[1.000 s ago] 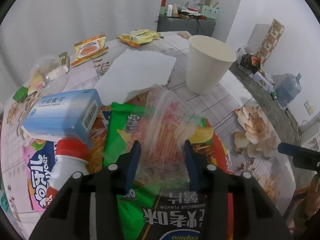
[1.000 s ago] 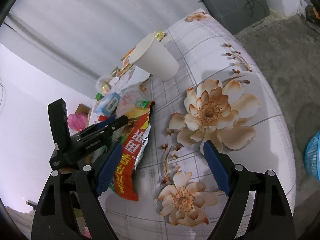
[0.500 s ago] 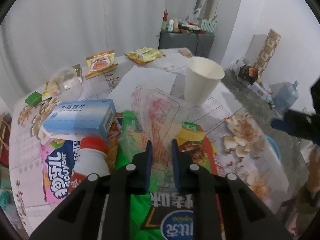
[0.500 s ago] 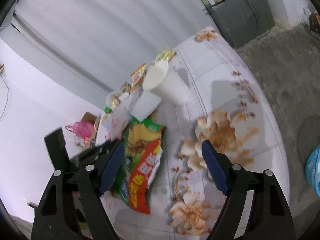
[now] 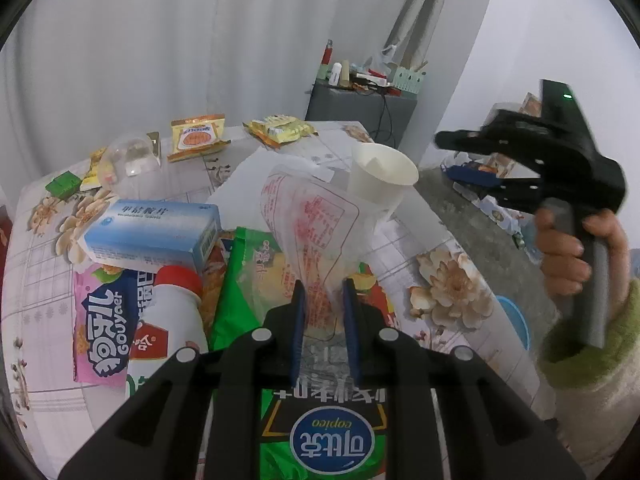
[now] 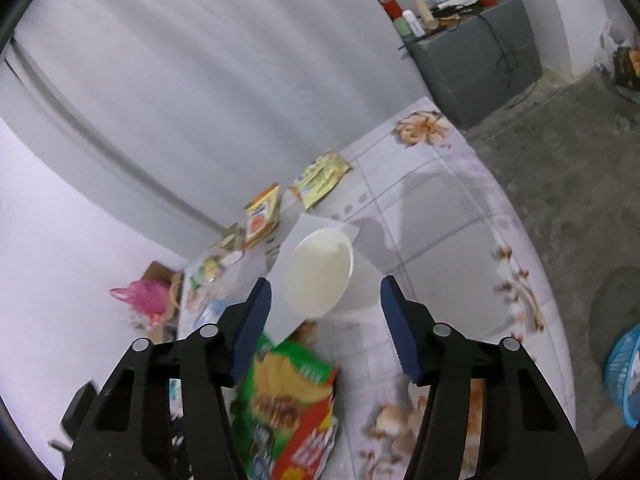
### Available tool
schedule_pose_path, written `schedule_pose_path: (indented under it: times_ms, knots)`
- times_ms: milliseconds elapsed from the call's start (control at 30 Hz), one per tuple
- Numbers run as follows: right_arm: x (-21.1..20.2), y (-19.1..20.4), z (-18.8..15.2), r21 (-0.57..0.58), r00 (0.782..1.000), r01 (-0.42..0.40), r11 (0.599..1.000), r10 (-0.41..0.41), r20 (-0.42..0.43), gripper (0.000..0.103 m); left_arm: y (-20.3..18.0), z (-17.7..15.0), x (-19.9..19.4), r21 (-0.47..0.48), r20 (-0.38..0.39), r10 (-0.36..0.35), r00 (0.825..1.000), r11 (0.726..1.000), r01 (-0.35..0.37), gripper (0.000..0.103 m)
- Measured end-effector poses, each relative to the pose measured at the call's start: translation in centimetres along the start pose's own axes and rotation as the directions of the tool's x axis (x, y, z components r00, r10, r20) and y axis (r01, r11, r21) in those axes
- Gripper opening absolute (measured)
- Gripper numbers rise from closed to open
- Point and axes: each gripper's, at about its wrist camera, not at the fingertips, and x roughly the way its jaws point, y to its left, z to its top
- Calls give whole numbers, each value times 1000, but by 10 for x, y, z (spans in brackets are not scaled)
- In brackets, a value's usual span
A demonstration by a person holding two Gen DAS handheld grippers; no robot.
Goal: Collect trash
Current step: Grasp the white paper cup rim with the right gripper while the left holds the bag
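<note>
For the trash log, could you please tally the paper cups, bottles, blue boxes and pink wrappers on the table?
cup: 1
bottle: 1
blue box: 1
pink wrapper: 1
Total: 4

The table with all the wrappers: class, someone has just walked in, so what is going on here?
A person with a gripper in each hand is clearing trash off a flowered table. The left gripper is shut on a clear plastic bag with red print, held above the snack packets. The right gripper is open, its jaws have just been closing, and it points at the white paper cup without touching it. A blue box, a bottle and more wrappers are not yet collected.
</note>
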Motion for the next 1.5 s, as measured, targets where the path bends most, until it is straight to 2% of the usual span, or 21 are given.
schedule_pose_path:
  times_ms: [200,300,433,567,767,967,1233,1500]
  knots:
    - [29,-1,4,-24,996,82,996,-83,-37,42,4,3,1,-9,8,-7,1000,1000,7,17]
    - [35,-1,2,-23,994,92,995,-93,-57,33,4,4,1,-15,12,-9,1000,1000,9,17]
    - [41,-3,-3,-23,991,101,995,-102,-83,16,4,4,2,-19,12,-13,1000,1000,13,17]
    - [39,-6,-7,-23,991,98,995,-100,-87,6,5,5,3,-22,11,-18,1000,1000,18,17]
    - [30,-20,-17,19,992,98,995,-96,-82,3,5,5,2,-23,18,-26,999,999,26,17]
    - [0,-41,-35,77,998,60,995,-57,-40,2,0,9,5,-10,14,-47,999,999,48,17]
    - [-46,-68,-59,163,1000,-13,987,10,19,2,-25,16,8,39,7,-63,998,997,63,17]
    - [-82,-78,-72,165,997,-52,985,41,68,2,-59,19,8,86,6,-90,996,992,89,17]
